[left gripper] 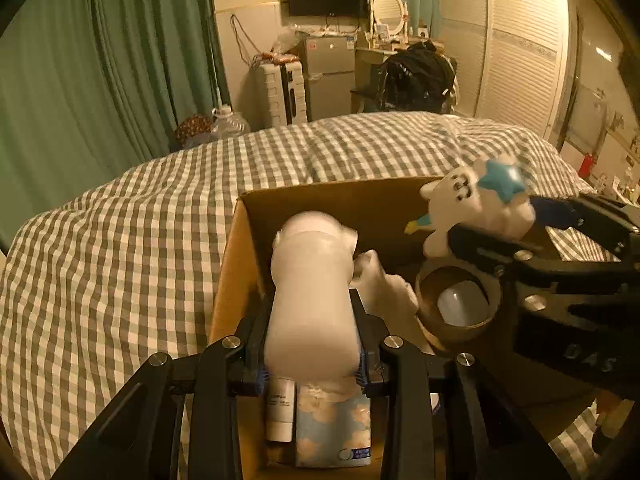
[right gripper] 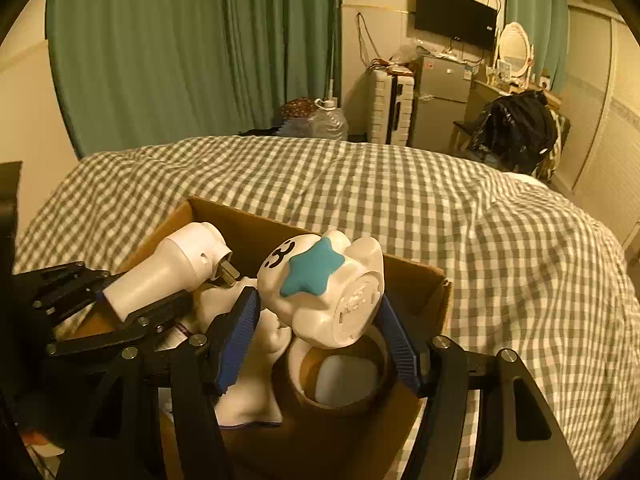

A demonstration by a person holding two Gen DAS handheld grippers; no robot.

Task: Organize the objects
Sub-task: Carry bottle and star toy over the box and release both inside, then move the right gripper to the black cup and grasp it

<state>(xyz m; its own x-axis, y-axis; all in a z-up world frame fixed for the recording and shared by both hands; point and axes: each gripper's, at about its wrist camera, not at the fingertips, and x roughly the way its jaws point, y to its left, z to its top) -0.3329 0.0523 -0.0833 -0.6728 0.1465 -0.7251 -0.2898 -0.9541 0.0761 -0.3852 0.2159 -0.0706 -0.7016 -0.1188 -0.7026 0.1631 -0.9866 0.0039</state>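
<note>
An open cardboard box [left gripper: 240, 248] [right gripper: 416, 280] sits on the checked bed. My left gripper [left gripper: 314, 344] is shut on a white handheld device [left gripper: 312, 288] [right gripper: 176, 264] and holds it over the box's left side. My right gripper [right gripper: 320, 320] [left gripper: 496, 236] is shut on a white bear toy with a blue star [right gripper: 324, 284] [left gripper: 480, 204], above the box's right side. Inside the box lie a brown tape roll [left gripper: 456, 304] [right gripper: 340, 376], a white tube [left gripper: 280, 412], a blue tissue pack [left gripper: 332, 428] and a white cloth [right gripper: 248, 380].
The grey-and-white checked bedspread [left gripper: 120, 260] [right gripper: 500, 248] surrounds the box. Beyond the bed are green curtains [left gripper: 100, 60], a water jug [left gripper: 230, 122], a white suitcase [left gripper: 280, 92], a small fridge [left gripper: 328, 76] and a chair with a black bag [left gripper: 416, 76].
</note>
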